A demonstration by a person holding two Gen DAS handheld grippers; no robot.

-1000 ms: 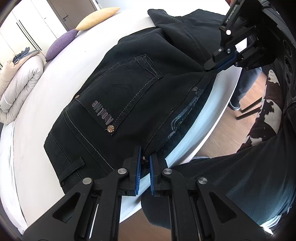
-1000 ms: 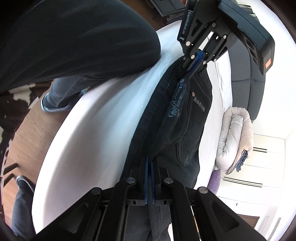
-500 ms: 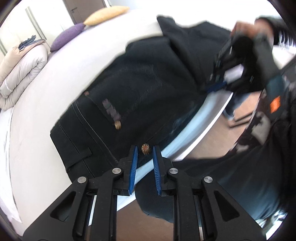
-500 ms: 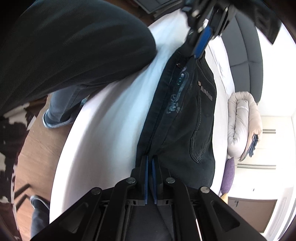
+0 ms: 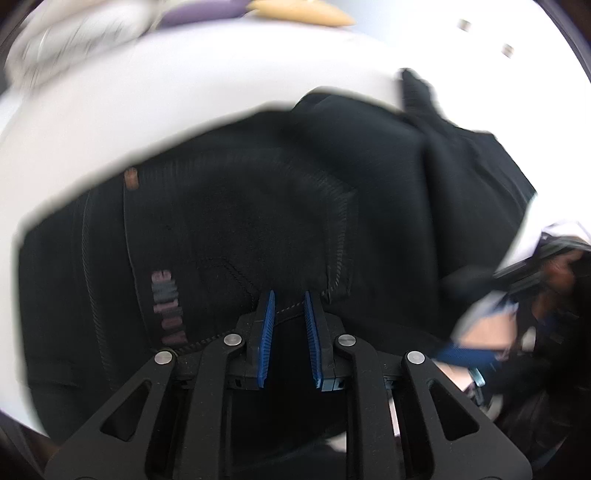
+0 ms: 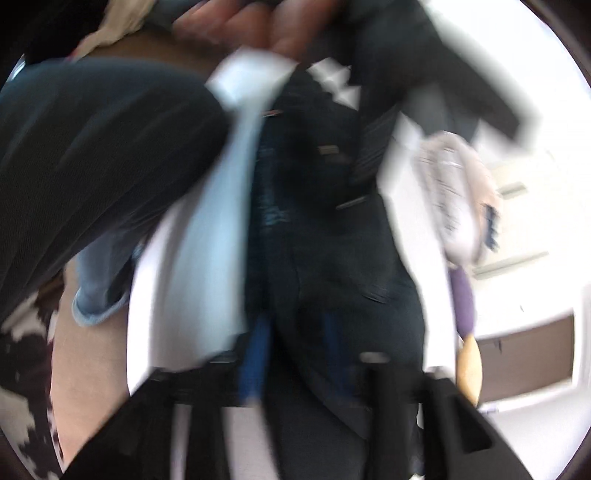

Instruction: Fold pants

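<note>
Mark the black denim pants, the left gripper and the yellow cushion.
black denim pants [image 5: 229,221]: left wrist view, back pocket panel
left gripper [image 5: 289,306]: left wrist view, between fingertips
yellow cushion [image 5: 299,9]: left wrist view, middle

Left gripper [image 5: 289,301] low in frame, blue pads [image 5: 266,336] parted, nothing between them. Black pants [image 5: 258,206] spread on white bed [image 5: 147,110], back pocket [image 5: 236,236] straight ahead (lettering along its edge blurred). Purple pillow [image 5: 207,9] and yellow pillow [image 5: 299,11] at far edge. Right side smeared, unreadable.
</note>
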